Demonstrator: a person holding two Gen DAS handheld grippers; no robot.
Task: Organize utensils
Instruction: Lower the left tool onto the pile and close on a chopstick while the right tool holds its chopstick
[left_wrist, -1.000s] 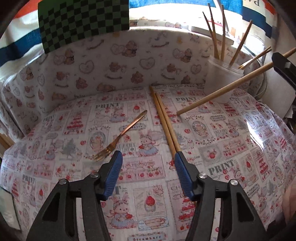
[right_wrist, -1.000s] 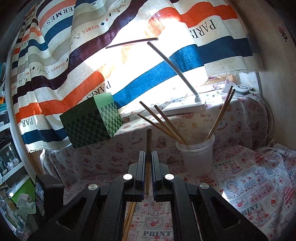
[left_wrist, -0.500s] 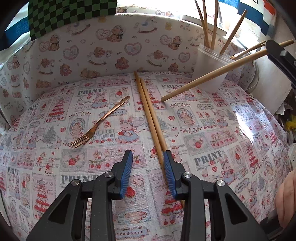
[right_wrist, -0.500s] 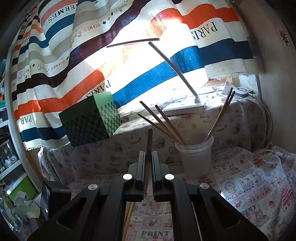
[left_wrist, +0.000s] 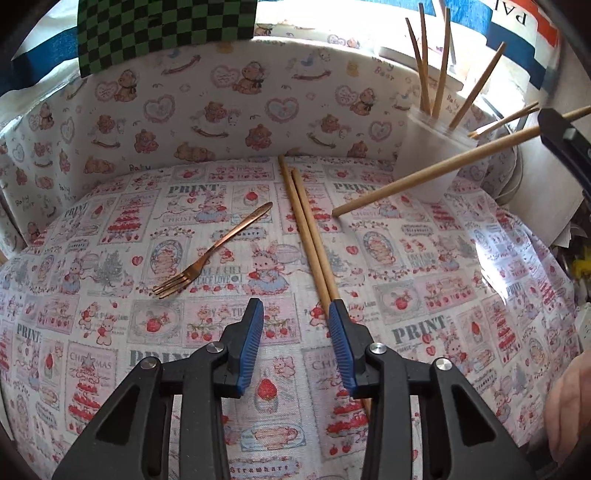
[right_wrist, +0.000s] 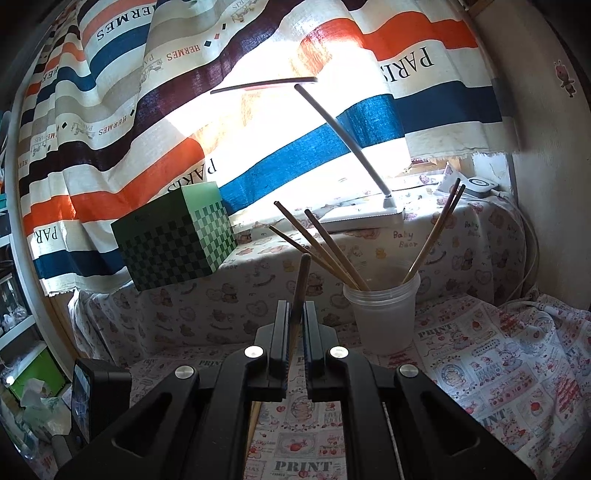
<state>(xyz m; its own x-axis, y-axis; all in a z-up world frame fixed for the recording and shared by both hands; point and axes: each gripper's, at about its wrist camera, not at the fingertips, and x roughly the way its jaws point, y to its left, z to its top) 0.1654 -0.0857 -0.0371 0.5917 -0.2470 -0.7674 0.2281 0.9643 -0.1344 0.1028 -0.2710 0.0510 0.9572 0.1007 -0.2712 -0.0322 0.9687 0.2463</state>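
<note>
Left gripper (left_wrist: 295, 325): low centre of the left wrist view, jaws apart, holding nothing, above the printed tablecloth (left_wrist: 461, 280). Pair of chopsticks (left_wrist: 308, 236): flat on the cloth, side by side, running from frame centre down under the right blue pad (left_wrist: 341, 347). Copper fork (left_wrist: 214, 253): left of the pair, apart from it, tines toward lower left. Right gripper (right_wrist: 294, 317): lower centre of the right wrist view, clamped on a single chopstick (right_wrist: 301, 284) pointing up; same chopstick crossing the upper right of the left wrist view. Plastic cup (right_wrist: 382, 314): right of centre, holding several chopsticks. Green checkered box (right_wrist: 173, 240): left of centre.
</note>
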